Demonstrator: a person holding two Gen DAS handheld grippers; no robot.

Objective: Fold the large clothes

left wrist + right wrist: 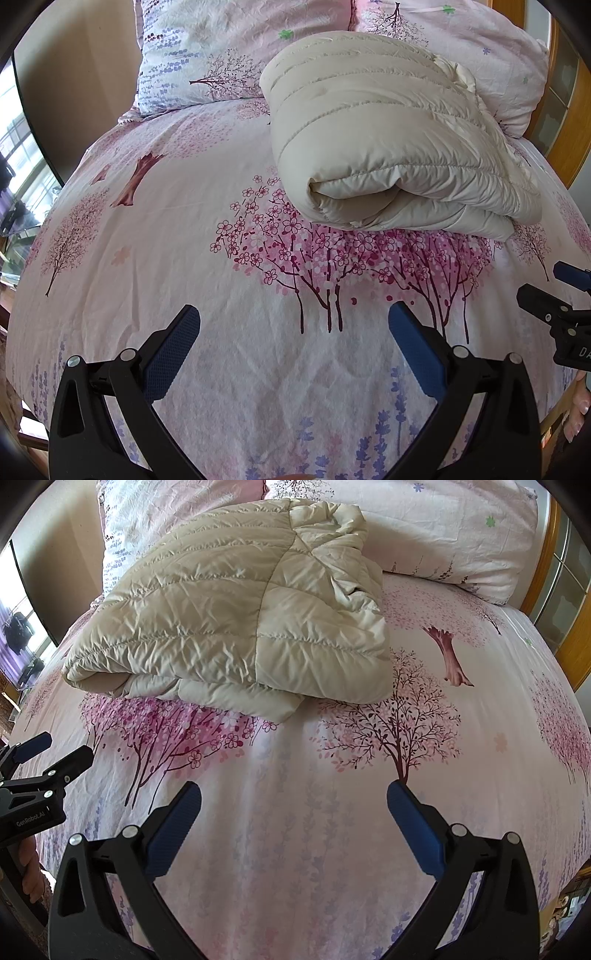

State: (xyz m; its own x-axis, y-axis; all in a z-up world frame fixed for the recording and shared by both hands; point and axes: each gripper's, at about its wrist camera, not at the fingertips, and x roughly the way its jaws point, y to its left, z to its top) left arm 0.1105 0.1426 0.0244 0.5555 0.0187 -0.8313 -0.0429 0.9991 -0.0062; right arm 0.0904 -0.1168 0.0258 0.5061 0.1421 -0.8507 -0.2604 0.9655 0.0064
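Bed [155, 258] under a pink tree-print sheet, wide and flat, good as a folding surface. 2 pillows [207, 55] in matching print at the far end.

Cream quilted puffer jacket [380, 147] lying mid-bed as a thick folded bundle, far edge up against the pillows, near edge rounded over and showing stacked layers. Looks already doubled over, with a looser bunched corner at the far right in the right wrist view [332, 535] and a lower layer poking out under the near edge.

Left hand-held gripper [293, 325] spread wide, holding nothing, over bare sheet short of the bundle. Right hand-held gripper [293, 805] likewise wide apart and empty, also clear of the jacket.

Probably a finishing or checking step. To do it well:
- Approach low and level from the near side, 1 gripper toward each end of the rounded edge.
- Take all layers in the pinch, since slippery padded fabric may slide apart if only the top layer is caught.
- Tuck the protruding lower layer and the bunched corner before any further fold.
- Press trapped air out so the bundle does not spring open.
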